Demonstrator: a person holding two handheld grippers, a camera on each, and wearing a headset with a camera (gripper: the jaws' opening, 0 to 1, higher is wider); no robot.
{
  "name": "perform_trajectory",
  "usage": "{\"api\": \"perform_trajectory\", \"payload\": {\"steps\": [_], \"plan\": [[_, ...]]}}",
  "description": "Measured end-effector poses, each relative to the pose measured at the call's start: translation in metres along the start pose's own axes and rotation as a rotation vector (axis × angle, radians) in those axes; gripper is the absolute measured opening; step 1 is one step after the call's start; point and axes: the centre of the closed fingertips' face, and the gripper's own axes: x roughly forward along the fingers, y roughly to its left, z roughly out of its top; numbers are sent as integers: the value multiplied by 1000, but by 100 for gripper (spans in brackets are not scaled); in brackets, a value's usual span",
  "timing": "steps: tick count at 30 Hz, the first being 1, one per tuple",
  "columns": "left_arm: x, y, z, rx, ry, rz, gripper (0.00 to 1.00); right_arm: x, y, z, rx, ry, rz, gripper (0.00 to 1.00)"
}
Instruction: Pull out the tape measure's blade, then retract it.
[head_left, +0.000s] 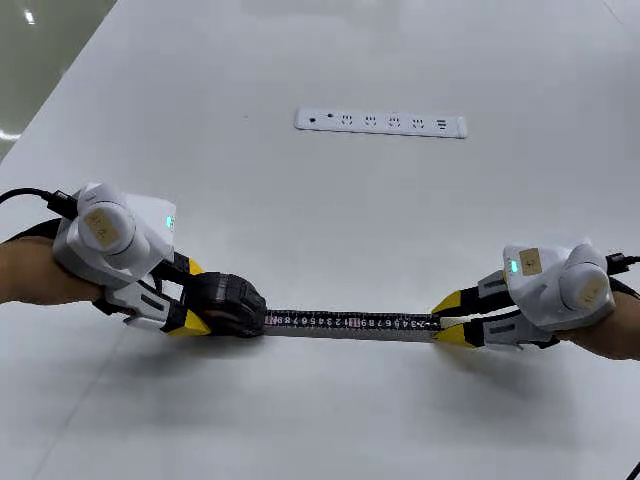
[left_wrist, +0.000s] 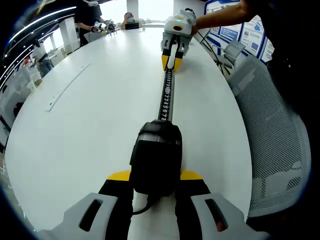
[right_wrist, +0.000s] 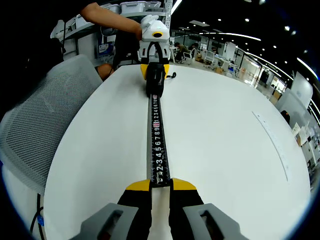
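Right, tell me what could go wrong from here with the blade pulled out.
1. The right gripper pinches only the end of the blade; if it slips, the blade may whip back into the tape measure case.
2. The left gripper clamps the case by its sides; a harder pull might drag it out of the jaws.

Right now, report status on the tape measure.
Left gripper shut on tape measure case. Right gripper shut on blade tip, blade drawn out. Power strip lies apart, beyond the blade.
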Motion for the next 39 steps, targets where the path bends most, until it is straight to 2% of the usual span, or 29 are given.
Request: {"api": "perform_trajectory", "payload": {"steps": [11,39], "plan": [[0,0,0,8,14,-2,26,-10,1,-12,17,21,-13,8],[1,0,1,27,38,7,27,-7,5,-13,17,67,17,11]]}}
